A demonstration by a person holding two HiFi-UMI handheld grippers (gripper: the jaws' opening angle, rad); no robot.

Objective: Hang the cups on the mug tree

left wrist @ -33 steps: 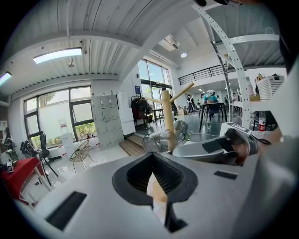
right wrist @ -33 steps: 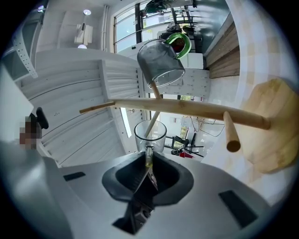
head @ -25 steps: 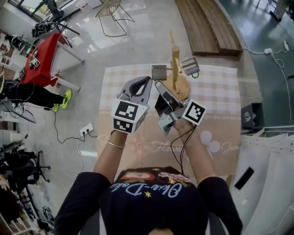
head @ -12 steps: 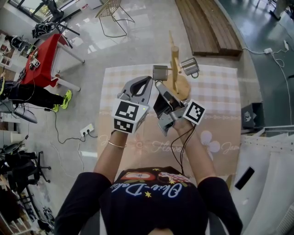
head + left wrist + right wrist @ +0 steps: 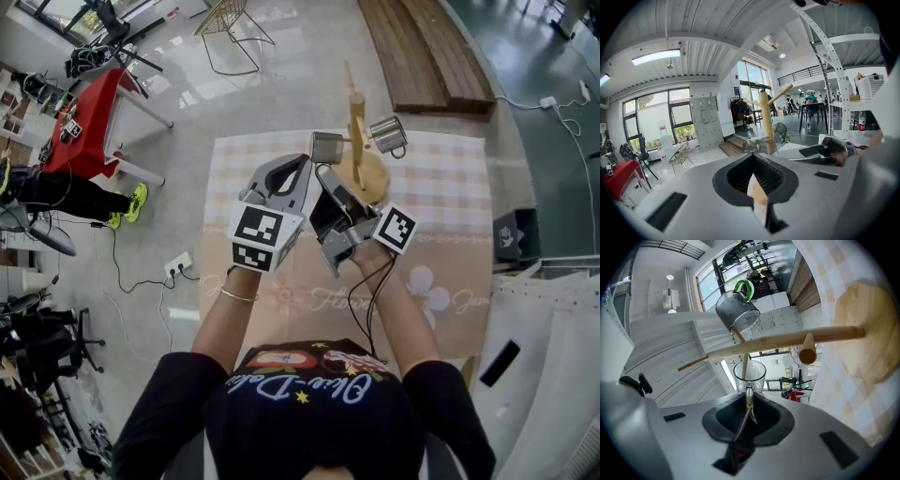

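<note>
A surface spread with a pale checked cloth carries the wooden mug tree, which stands upright on its round base toward the far edge. The person holds both grippers close together just in front of the tree. The left gripper has its jaws together with nothing between them, and it hangs beside the right one, short of the tree. The right gripper reaches to the tree's left side with its jaws clamped on the thin handle of a clear glass cup. In the right gripper view that cup sits right at the jaw tips, and a slim peg slants from the trunk to its mouth. Whether the cup hangs on the peg cannot be told. A metal cup with a green handle hangs from a peg on the tree's right side, well clear of both grippers.
</note>
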